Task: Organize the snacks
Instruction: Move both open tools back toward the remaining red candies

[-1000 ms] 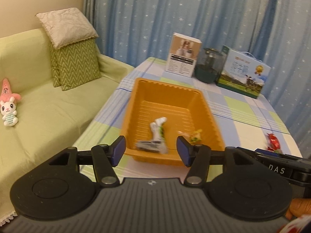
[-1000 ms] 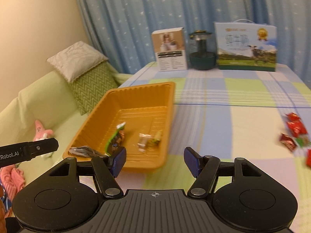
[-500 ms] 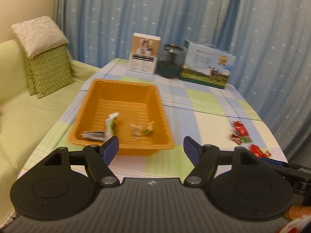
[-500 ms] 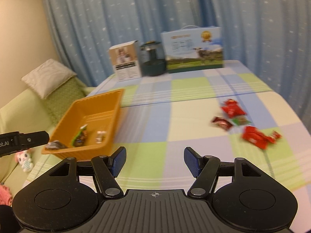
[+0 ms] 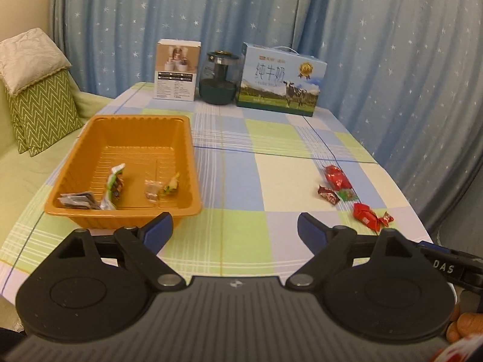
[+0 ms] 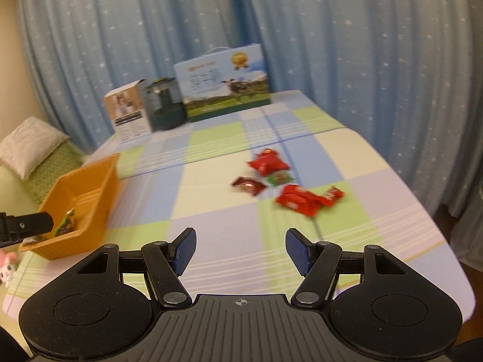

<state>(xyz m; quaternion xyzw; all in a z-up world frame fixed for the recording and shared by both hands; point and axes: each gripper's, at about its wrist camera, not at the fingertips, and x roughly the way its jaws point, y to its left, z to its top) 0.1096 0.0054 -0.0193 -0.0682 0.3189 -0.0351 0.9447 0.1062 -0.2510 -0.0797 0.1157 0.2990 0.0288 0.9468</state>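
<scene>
An orange tray (image 5: 187, 138) sits at the table's left and holds several small wrapped snacks (image 5: 113, 187); the tray also shows in the right wrist view (image 6: 99, 181). Several red wrapped snacks (image 5: 336, 178) lie loose on the checked tablecloth at the right, seen closer in the right wrist view (image 6: 267, 163) with a larger red pack (image 6: 299, 200). My left gripper (image 5: 235, 230) is open and empty above the table's near edge. My right gripper (image 6: 240, 246) is open and empty, in front of the red snacks and apart from them.
A white box (image 5: 176, 71), a dark glass pot (image 5: 219, 80) and a milk carton box (image 5: 280, 83) stand at the table's far edge before a blue curtain. A green sofa with cushions (image 5: 39, 102) is at the left.
Both grippers swung right, away from the tray. The left gripper opened wider. The red snacks now lie ahead of the right gripper.
</scene>
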